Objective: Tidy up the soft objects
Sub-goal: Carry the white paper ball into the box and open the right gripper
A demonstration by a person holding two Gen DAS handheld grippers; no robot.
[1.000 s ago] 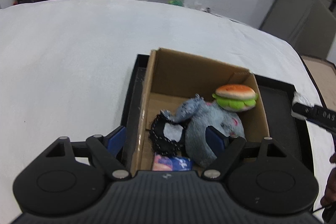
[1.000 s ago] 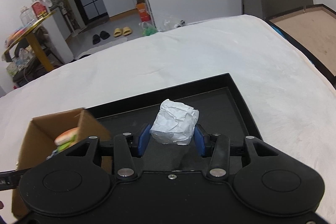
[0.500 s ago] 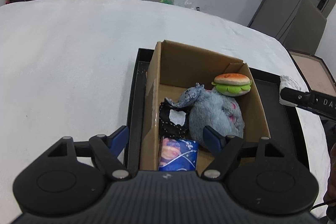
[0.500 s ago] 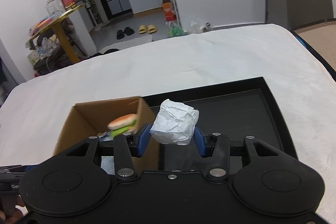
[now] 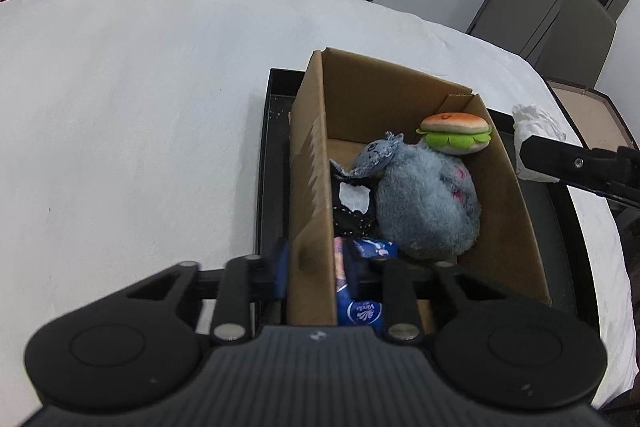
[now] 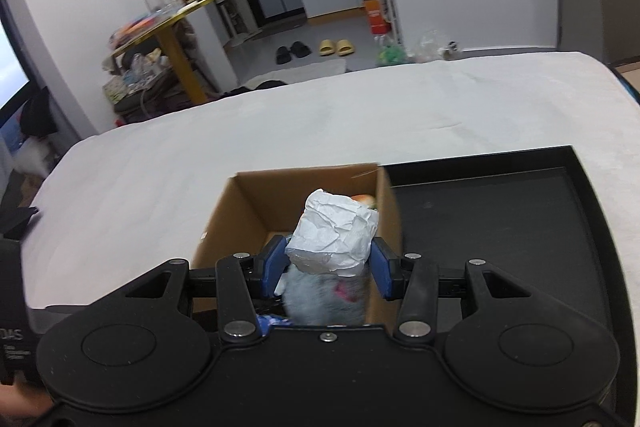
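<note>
Paper wad [image 6: 334, 237] sits pinched between the right gripper [image 6: 326, 265] fingers, poised over the cardboard box [image 5: 316, 163] near its right wall — the drop lies straight below. Left gripper [image 5: 328, 271] is closing on the box's left wall near the front corner. Inside: plush toy [image 5: 424, 203] and toy burger [image 5: 456, 133] on the black tray [image 5: 264, 155].

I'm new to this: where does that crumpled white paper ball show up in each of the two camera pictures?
Left wrist view: the crumpled white paper ball sits at the right edge, partly hidden behind a black finger of the right gripper, just outside the box's right wall.
Right wrist view: it is in the centre, held between the blue pads, above the open box.
Shared landmark: the cardboard box with the toy burger inside.
</note>
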